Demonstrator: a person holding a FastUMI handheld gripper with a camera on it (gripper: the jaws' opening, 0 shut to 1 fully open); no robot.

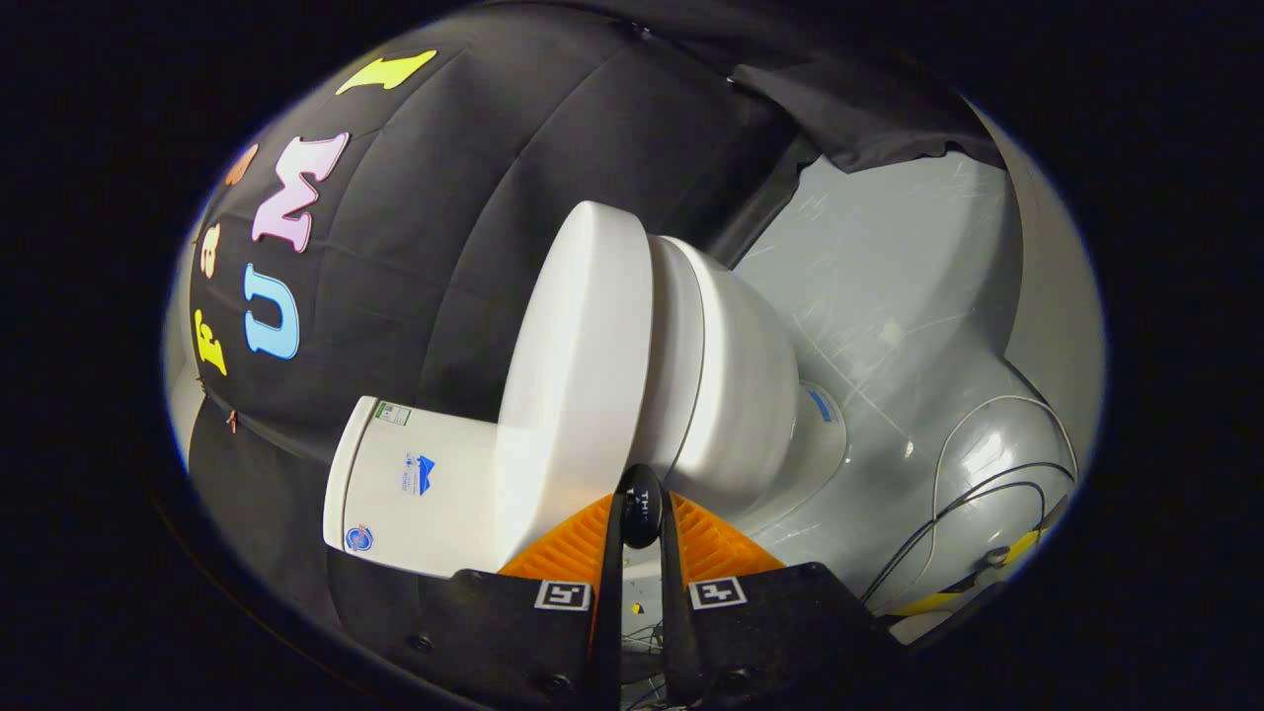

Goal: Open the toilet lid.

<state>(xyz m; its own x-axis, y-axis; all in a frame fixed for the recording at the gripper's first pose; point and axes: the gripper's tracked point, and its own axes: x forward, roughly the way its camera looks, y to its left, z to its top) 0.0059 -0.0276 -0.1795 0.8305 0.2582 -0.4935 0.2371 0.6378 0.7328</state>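
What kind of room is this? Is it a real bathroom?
Probably not a real bathroom, more likely a test booth. A white toilet with its tank stands against a black cloth wall on a shiny grey floor with loose cables. The tongs sit nearly closed, ahead of the lid.

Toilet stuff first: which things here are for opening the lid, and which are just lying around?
For the job:
- toilet lid, down on the bowl, just ahead of the fingers
- toilet bowl
- gripper, fingers close together, gripping nothing

Just lying about:
- toilet tank with stickers
- cables on the floor
- black cloth wall
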